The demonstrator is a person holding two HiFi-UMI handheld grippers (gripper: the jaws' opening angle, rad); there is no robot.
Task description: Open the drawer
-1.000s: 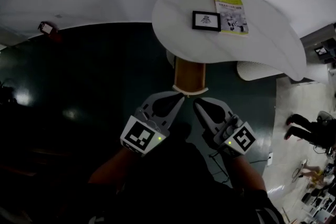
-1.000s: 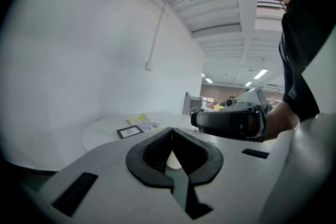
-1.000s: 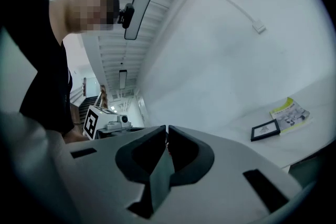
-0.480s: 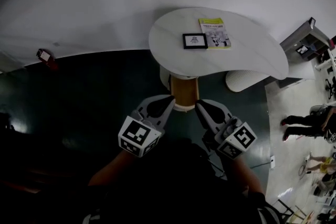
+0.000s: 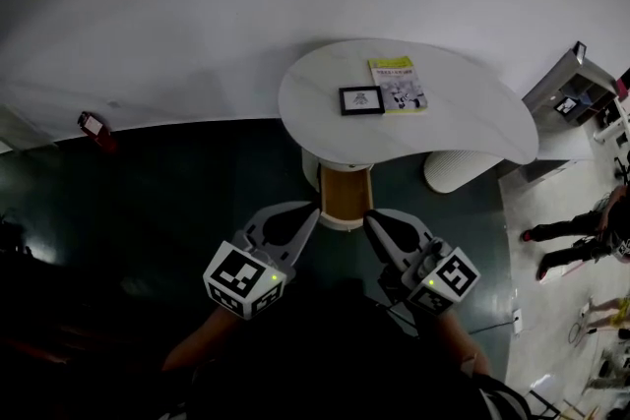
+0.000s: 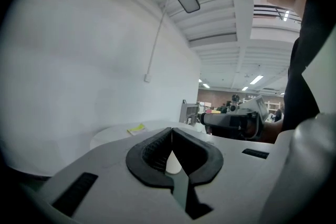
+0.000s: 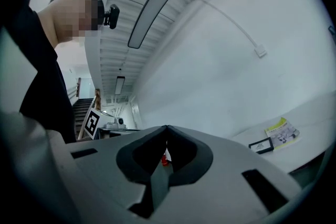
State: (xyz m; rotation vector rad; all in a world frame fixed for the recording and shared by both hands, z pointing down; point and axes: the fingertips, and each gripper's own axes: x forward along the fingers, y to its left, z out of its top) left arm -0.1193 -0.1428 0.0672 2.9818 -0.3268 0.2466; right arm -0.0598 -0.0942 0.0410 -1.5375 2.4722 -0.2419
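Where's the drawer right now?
Head view, centre: the wooden drawer sticks out below the white table's near edge, just ahead of the left gripper and right gripper.

The drawer [image 5: 346,194], a wood-coloured box with a curved white front, is sitting pulled out from beneath the near edge of the white table [image 5: 463,128], showing its open top.
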